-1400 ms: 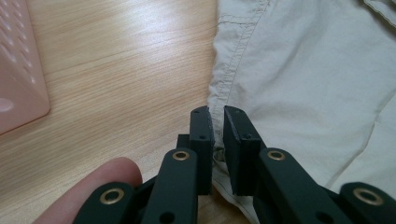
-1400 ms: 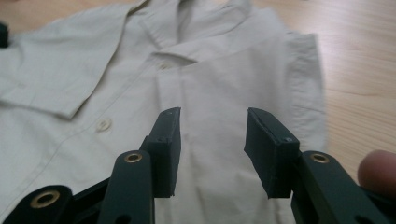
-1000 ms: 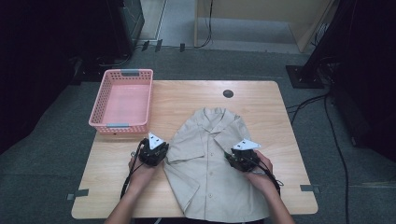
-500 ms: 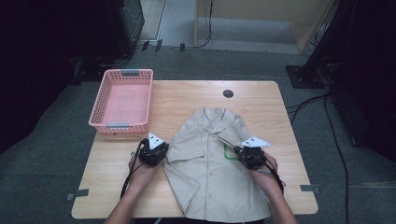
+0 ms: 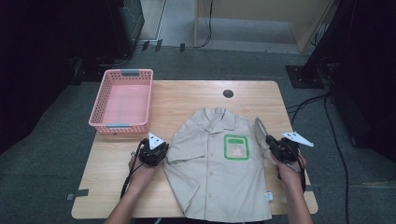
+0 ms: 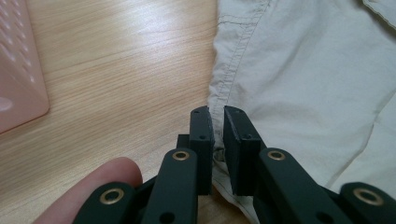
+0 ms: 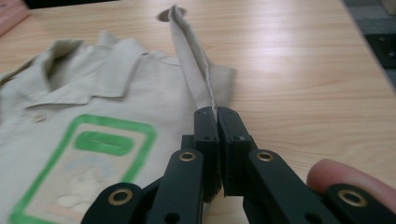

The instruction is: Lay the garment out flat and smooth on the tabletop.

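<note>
The shirt (image 5: 219, 172) lies flat on the table (image 5: 187, 98). The left gripper (image 6: 218, 122) pinches its sleeve hem; the right gripper (image 7: 217, 116) clamps the other sleeve (lifted into a thin ridge). Pulling unevenly could drag the shirt askew.

Your beige short-sleeve shirt (image 5: 215, 175): flat on worktop (image 5: 187, 98), front up, collar far side, green chest patch (image 5: 236, 147), right sleeve (image 5: 259, 128) pulled up.

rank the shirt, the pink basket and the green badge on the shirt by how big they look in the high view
1. shirt
2. pink basket
3. green badge
</note>
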